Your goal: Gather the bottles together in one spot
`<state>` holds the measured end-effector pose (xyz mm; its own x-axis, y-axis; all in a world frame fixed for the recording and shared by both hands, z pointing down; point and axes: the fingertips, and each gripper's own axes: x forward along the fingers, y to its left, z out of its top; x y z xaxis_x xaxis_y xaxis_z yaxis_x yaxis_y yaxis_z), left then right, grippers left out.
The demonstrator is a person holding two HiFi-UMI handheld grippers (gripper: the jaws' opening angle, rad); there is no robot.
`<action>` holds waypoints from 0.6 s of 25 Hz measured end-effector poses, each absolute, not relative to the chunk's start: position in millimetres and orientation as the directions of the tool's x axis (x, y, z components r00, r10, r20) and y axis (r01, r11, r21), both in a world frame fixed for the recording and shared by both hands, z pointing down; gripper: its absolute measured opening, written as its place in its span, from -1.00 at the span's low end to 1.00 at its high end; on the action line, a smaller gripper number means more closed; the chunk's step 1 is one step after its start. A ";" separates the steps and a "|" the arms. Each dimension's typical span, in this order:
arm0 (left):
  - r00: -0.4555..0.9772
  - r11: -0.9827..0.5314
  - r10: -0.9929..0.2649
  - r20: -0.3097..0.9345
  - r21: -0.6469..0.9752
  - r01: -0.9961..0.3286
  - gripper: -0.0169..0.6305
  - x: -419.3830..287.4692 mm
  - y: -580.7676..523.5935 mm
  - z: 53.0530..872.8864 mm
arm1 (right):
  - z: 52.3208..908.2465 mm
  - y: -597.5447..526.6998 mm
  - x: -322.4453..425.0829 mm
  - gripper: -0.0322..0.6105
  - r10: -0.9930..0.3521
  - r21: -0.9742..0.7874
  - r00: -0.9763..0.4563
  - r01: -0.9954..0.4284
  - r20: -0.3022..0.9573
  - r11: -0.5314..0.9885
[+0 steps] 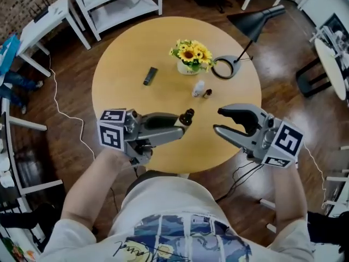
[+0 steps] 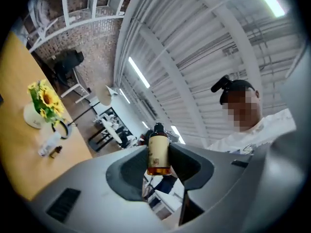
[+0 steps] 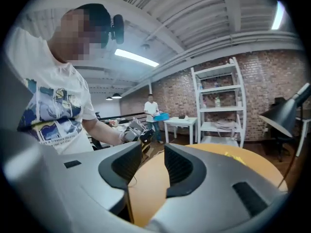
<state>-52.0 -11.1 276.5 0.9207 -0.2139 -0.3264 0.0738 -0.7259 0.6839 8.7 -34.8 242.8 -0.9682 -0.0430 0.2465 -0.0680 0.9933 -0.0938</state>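
Observation:
A small amber bottle (image 1: pixel 188 115) with a black cap is pinched upright between the pads of my left gripper (image 1: pixel 182 125), held over the near part of the round wooden table (image 1: pixel 125 91). The left gripper view shows the same bottle (image 2: pixel 158 152) clamped in that gripper (image 2: pixel 158 160). Two more small bottles stand together near the table's middle, a white one (image 1: pixel 198 88) and a brown one (image 1: pixel 208 93). My right gripper (image 1: pixel 217 120) hovers over the table's near right with its jaws apart. In the right gripper view that gripper (image 3: pixel 153 152) has nothing between its jaws.
A vase of sunflowers (image 1: pixel 190 56) stands behind the two bottles, with a ring magnifier lamp (image 1: pixel 223 68) to its right. A black oblong object (image 1: pixel 150 76) lies left of centre. White shelving (image 1: pixel 117 1) and small white tables surround the table.

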 end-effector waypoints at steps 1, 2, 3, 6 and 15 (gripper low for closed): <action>0.915 -0.732 -0.183 -0.361 0.671 0.119 -0.51 -45.5 2.0 270.1 | 236.0 -26.5 2.2 -0.39 0.018 -0.095 -0.974 -0.003 0.227 0.995; 0.907 -0.735 -0.152 -0.392 0.659 0.162 -0.51 -39.9 13.8 264.3 | 229.9 -17.4 -3.5 -0.39 0.082 -0.094 -0.976 0.063 0.203 0.994; 0.899 -0.734 -0.123 -0.419 0.648 0.202 -0.51 -35.0 24.1 259.3 | 225.2 -7.8 -7.7 -0.39 0.144 -0.099 -0.973 0.128 0.180 0.987; 0.874 -0.720 -0.046 -0.484 0.623 0.307 -0.51 -21.7 49.1 247.3 | 212.8 23.9 -12.6 -0.42 0.317 -0.134 -0.941 0.301 0.120 0.944; 0.797 -0.637 0.161 -0.582 0.555 0.534 -0.51 3.5 93.2 233.9 | 197.5 81.7 -0.5 -0.53 0.616 -0.269 -0.786 0.583 0.052 0.766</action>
<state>3.5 93.2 233.9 0.7972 0.1607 -0.5819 0.5340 -0.6375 0.5554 -0.5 81.7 197.5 -0.7856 0.6165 0.0522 0.5834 0.7663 -0.2693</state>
